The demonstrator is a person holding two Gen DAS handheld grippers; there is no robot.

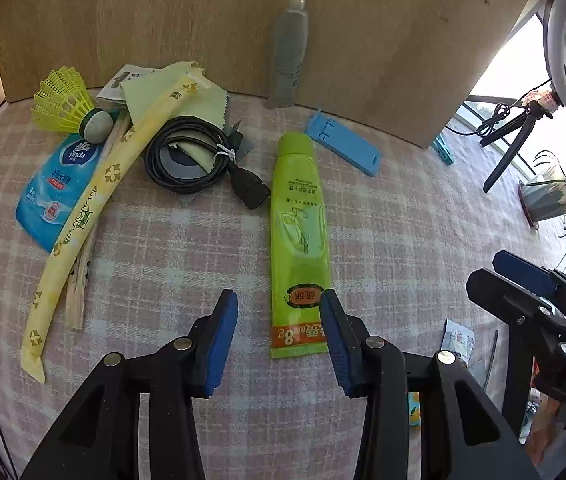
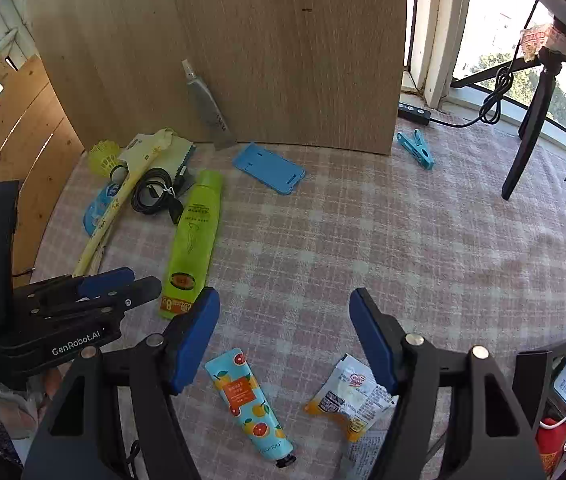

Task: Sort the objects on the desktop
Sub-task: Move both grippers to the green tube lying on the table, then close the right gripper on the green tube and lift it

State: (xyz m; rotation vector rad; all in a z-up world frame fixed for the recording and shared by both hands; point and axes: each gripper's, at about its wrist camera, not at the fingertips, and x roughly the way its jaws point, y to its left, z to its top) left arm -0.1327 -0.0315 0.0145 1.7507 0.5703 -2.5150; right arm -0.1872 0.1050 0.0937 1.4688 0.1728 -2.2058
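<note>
A green tube (image 1: 299, 236) lies lengthwise on the pink checked tablecloth (image 1: 163, 264); it also shows in the right wrist view (image 2: 193, 236). My left gripper (image 1: 279, 308) is open just above the cloth, its right finger at the tube's crimped end. My right gripper (image 2: 285, 312) is open and empty, above an orange-print hand cream tube (image 2: 249, 400) and a snack packet (image 2: 349, 396). A blue phone stand (image 1: 343, 142) lies behind the green tube.
At the back left lie a coiled black cable (image 1: 191, 158), a yellow shuttlecock (image 1: 67, 100), a blue tissue pack (image 1: 57, 184), a long yellow wrapper (image 1: 95, 204) and cloths. A grey spray bottle (image 1: 287, 52) leans on the wooden board (image 1: 363, 40). A blue clothes peg (image 2: 417, 148) and a tripod (image 2: 527, 128) stand right.
</note>
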